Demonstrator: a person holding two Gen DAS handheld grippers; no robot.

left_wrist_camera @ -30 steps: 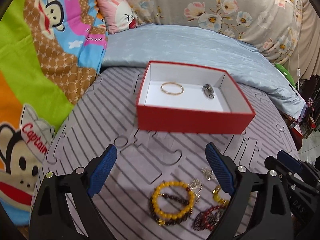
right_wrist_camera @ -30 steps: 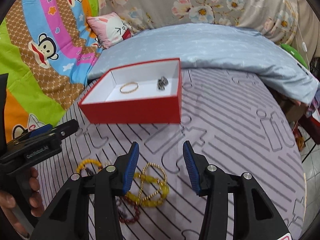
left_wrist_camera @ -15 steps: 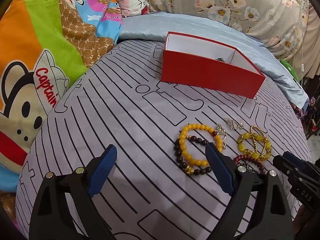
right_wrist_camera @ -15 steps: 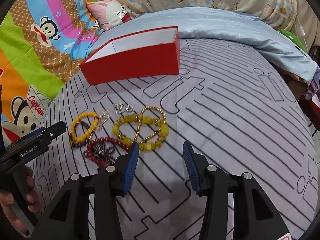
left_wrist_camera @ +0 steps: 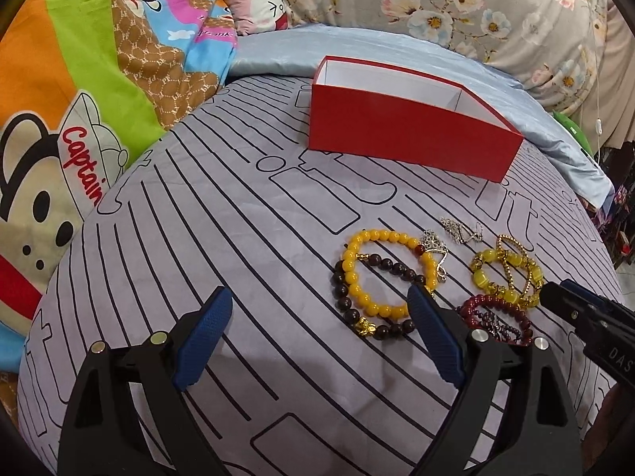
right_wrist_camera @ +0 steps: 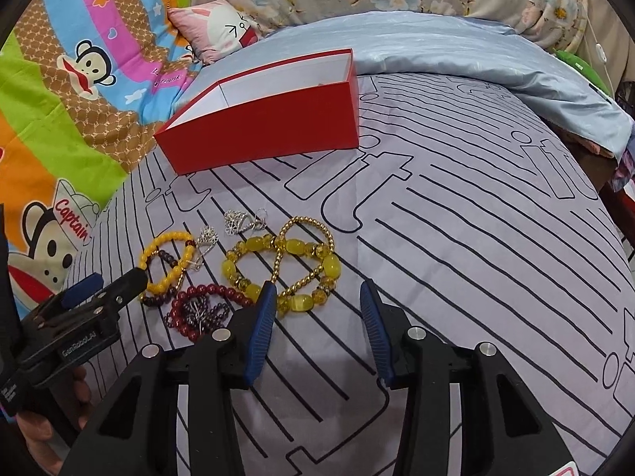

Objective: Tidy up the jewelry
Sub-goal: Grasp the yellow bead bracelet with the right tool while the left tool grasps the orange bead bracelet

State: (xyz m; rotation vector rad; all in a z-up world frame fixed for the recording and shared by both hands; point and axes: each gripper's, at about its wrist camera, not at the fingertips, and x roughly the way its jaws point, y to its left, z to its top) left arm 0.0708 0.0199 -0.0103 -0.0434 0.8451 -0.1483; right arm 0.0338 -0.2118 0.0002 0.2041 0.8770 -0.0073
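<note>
Listing what we find on the bed (right_wrist_camera: 456, 238): a red box (right_wrist_camera: 270, 127) at the far side, loose jewelry nearer us. Our right tongs (right_wrist_camera: 315, 327) stand open, empty, having just narrowed slightly; the green-yellow bead bracelet (right_wrist_camera: 285, 269) lies just beyond their left pad, long axis running left to right. Our left tongs (left_wrist_camera: 317, 337) gape wide, empty, the amber bracelet (left_wrist_camera: 381, 273) beside their right pad. We judge each hand nearest its own piece.

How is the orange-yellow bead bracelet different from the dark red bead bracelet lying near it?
The orange-yellow bracelet lies as one open ring across a dark brown bracelet; the dark red bracelet is bunched in coils. The first has larger, opaque orange-yellow beads; the second has smaller, dark red beads. Both lie on the striped sheet, outside the red box.
</note>
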